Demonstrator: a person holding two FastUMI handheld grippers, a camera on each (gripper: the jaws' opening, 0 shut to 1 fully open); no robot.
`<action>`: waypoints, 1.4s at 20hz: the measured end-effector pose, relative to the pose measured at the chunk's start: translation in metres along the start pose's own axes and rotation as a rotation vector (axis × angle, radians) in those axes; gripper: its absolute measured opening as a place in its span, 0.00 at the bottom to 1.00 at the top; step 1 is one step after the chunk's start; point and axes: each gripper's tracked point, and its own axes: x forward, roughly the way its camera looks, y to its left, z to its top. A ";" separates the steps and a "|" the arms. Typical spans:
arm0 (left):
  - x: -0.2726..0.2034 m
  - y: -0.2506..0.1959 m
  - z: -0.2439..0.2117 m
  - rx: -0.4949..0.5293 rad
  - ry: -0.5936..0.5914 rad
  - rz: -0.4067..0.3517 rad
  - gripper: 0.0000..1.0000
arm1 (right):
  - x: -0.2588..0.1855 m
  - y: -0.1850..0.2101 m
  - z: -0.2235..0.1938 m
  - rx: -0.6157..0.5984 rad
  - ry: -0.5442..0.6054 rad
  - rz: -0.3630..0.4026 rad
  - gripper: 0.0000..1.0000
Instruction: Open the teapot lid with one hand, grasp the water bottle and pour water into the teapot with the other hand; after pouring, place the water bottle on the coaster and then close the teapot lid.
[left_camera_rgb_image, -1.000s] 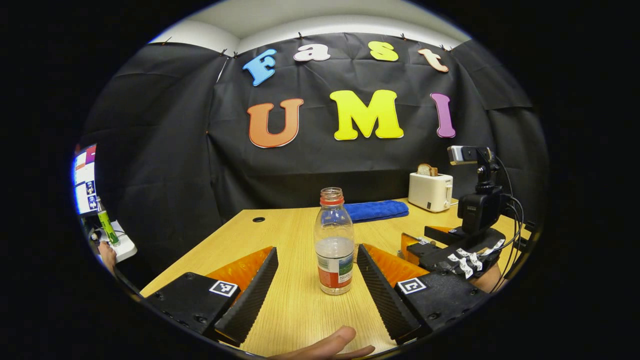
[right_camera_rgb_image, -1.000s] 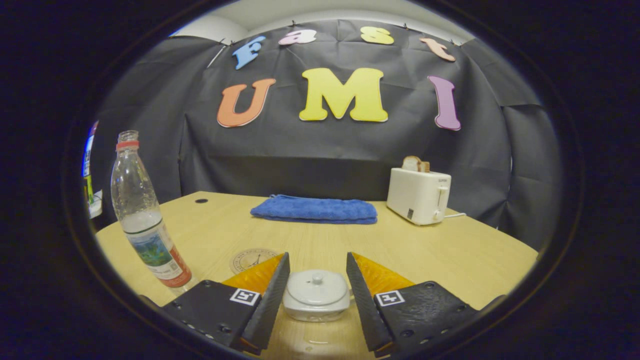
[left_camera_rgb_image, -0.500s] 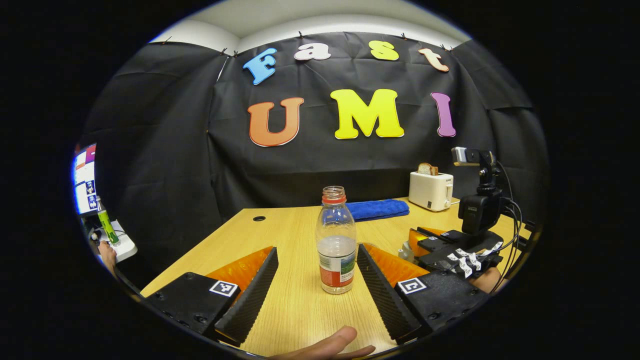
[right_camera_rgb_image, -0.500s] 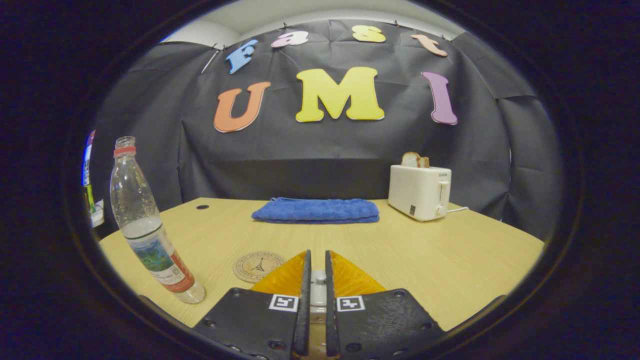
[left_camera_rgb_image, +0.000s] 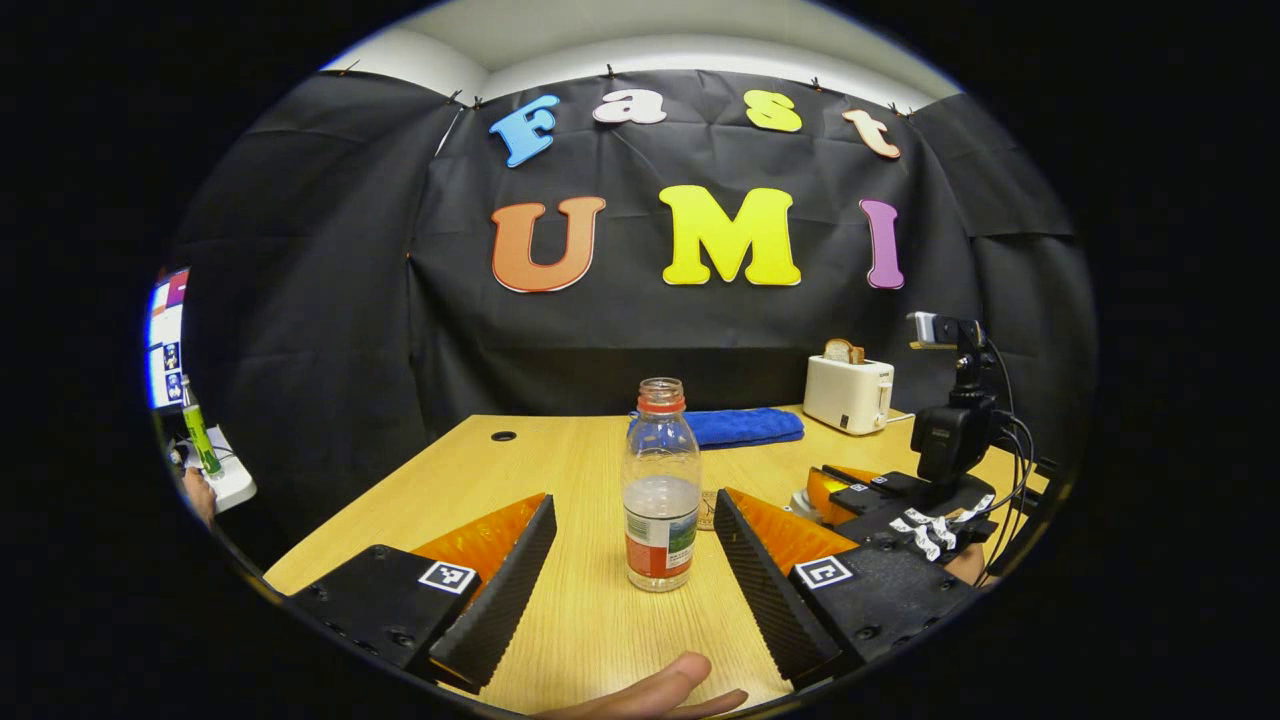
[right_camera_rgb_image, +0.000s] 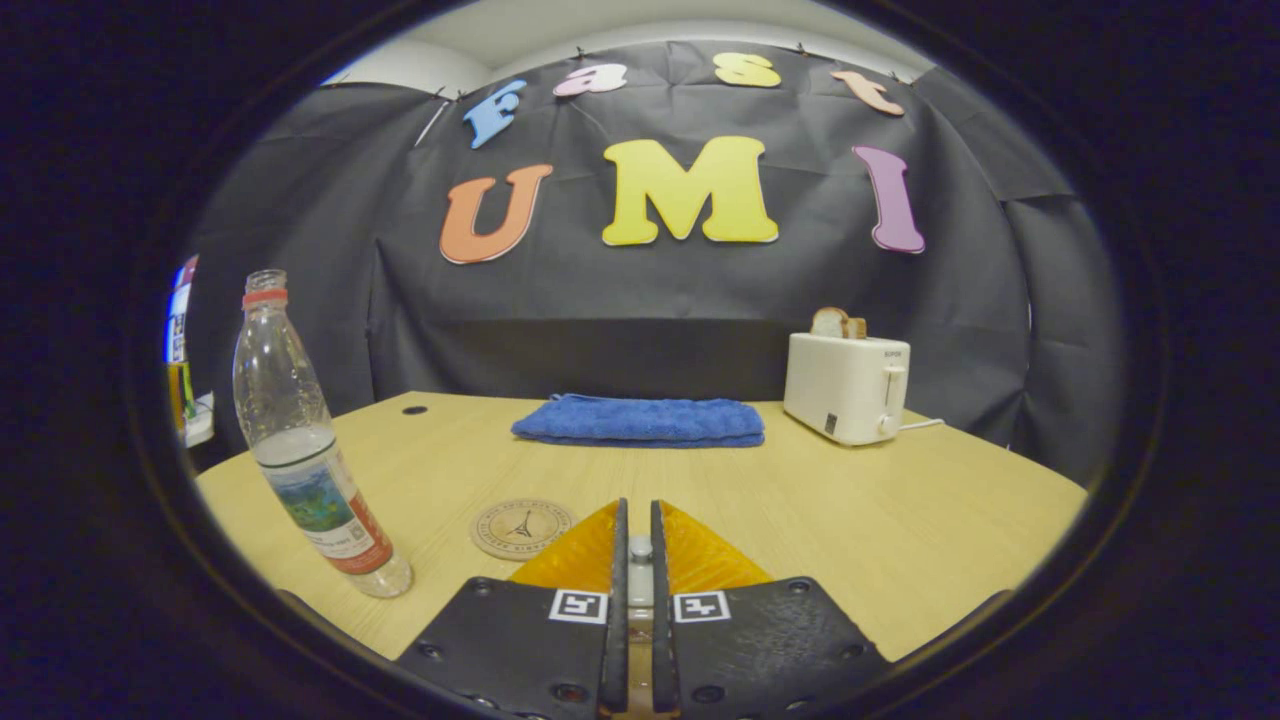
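Teapot lid knob pinched, water bottle waiting between spread fingers

Teapot lid knob (right_camera_rgb_image: 640, 548) sits nearest in the right gripper view, with the right hand-held gripper (right_camera_rgb_image: 634, 600) clamped on it, presumably so the lid can be lifted off. In the left gripper view the left hand-held gripper (left_camera_rgb_image: 632, 560) stands wide apart, its fingers flanking the uncapped water bottle (left_camera_rgb_image: 660, 485) without touching, lined up for a grasp. Just beyond, toward the middle of the tabletop (right_camera_rgb_image: 900, 520), the coaster (right_camera_rgb_image: 521, 528) lies bare, kept free for the bottle. Along the far edge rests a blue towel (right_camera_rgb_image: 638, 420), and at the far right corner a toaster (right_camera_rgb_image: 846, 387).
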 end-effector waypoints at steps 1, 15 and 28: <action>0.003 0.000 -0.004 -0.001 0.004 0.000 1.00 | -0.007 0.000 -0.001 0.014 -0.009 0.016 0.01; 0.048 -0.006 -0.045 0.035 -0.012 0.036 1.00 | -0.058 -0.026 0.027 0.001 -0.120 0.168 0.00; 0.112 -0.013 -0.042 0.015 -0.076 0.046 1.00 | -0.071 -0.086 0.025 0.034 -0.129 0.133 0.00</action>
